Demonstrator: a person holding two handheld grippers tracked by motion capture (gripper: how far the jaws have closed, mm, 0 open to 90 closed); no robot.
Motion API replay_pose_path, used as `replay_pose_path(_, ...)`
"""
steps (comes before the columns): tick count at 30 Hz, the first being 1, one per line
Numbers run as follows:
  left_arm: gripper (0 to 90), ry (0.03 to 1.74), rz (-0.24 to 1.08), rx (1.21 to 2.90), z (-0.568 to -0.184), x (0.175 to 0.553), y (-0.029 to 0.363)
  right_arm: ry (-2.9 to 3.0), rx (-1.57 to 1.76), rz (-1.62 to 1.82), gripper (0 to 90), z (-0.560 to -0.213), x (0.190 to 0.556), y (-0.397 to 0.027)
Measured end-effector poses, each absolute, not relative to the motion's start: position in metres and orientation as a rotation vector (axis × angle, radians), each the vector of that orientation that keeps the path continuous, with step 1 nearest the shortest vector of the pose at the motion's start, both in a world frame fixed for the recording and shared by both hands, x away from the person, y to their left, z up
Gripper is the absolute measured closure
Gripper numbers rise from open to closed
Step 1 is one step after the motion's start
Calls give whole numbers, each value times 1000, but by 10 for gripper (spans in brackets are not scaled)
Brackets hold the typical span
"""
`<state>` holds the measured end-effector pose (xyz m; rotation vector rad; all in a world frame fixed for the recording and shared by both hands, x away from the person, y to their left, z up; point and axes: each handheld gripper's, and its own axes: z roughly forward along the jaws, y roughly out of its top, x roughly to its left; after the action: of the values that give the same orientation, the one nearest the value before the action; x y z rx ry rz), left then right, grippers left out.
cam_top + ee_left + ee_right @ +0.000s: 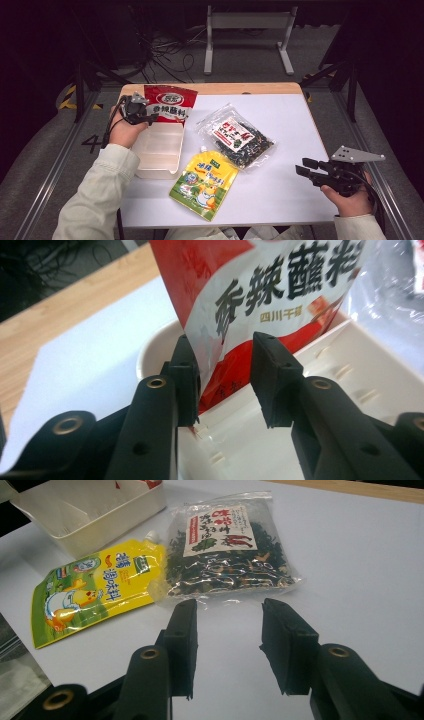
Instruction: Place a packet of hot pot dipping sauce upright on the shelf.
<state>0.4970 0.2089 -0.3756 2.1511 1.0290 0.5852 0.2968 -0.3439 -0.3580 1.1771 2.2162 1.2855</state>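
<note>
A red and white seasoning packet (170, 102) (260, 300) stands tilted with its lower end inside the white plastic bin (157, 150) (350, 390) at the table's left. My left gripper (150, 119) (225, 360) is open around the packet's lower corner. Its left pad lies close against the packet and the right pad stands apart from it. My right gripper (302, 166) (227, 615) hovers open over the table's right front with nothing between its jaws, pointing toward a clear bag of dried greens (237, 137) (230, 550).
A yellow spouted pouch (205, 182) (85, 595) lies flat in front of the bin (90, 510), beside the clear bag. The white table sheet (280, 190) has a wooden strip along its far edge. Cables and a metal frame (247, 22) stand on the floor beyond.
</note>
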Motion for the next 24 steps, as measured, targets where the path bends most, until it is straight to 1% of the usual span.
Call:
replay_pose_path(1,630,1032,609,2141,-373,493,210,2219,1180,1286,580,-358,297,-343)
replay_pose_path(3,607,1029,617,2135,-371,490,211,2219,1174,1287,579,-358,298,-344)
replay_pose_path(7,597,988,652,2091,-363,476,216,2219,1176,1294,576,-358,299,-344)
replay_pose_path(14,552,966,654,2020,-352,455,224,2225,1167,1289,571,-358,300,-342)
replay_pose_path(20,496,927,594,1990,-345,431,223,2229,1158,1292,560,-357,301,-340)
replay_pose_path(24,477,902,531,1984,-342,419,219,2238,1141,1285,553,-358,304,-337)
